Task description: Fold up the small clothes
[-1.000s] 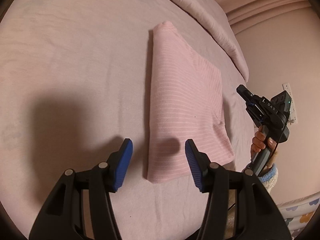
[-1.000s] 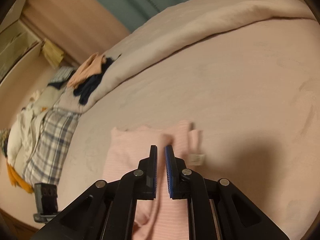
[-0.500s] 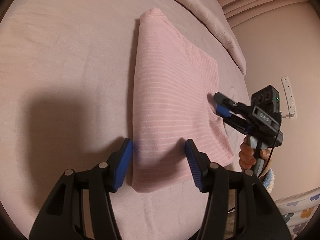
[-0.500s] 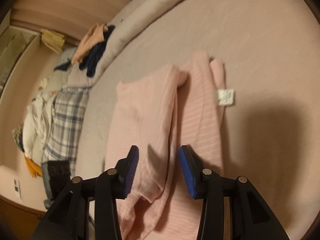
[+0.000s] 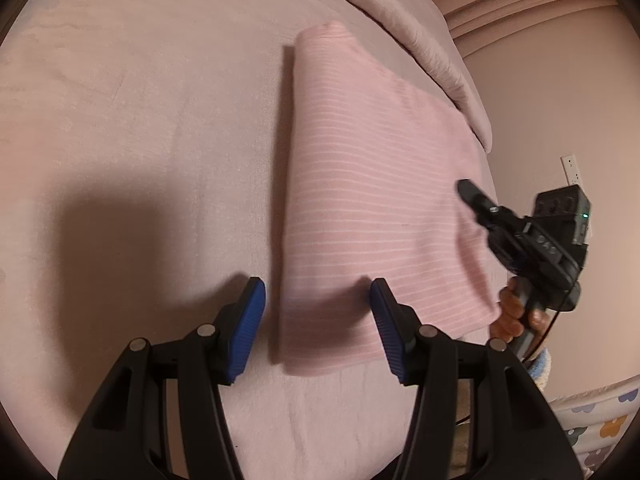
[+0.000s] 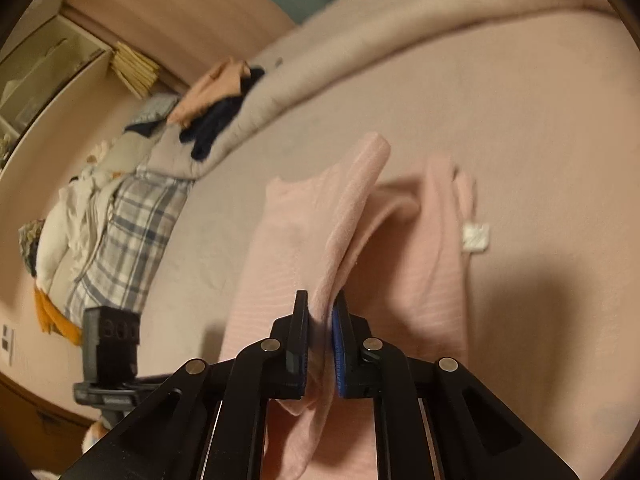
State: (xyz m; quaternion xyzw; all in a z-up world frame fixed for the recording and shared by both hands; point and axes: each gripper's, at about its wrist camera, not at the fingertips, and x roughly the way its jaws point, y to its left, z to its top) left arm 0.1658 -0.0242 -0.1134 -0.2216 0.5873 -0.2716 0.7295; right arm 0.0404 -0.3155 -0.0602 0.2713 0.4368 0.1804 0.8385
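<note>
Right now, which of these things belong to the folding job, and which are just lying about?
In the job:
- pink striped garment
- right claw, shut on a lifted layer of it
- left claw, open, over its near corner

Lying about:
- plaid cloth
- dark and peach clothes
- quilt
- bed sheet underneath

My left gripper (image 5: 316,320) is spread wide, its two blue-padded fingers (image 5: 245,330) pointing forward and down, apart from each other with nothing pinched between them. My right gripper (image 6: 320,338) is clamped nearly closed, the pads pressing a fold of pink garment (image 6: 348,224) that rises between them, so the jaws stand only a cloth's thickness apart. From the left wrist view I see the right gripper's black body angled in from the right side, with my right hand (image 5: 516,314) wrapped round its handle just below.
</note>
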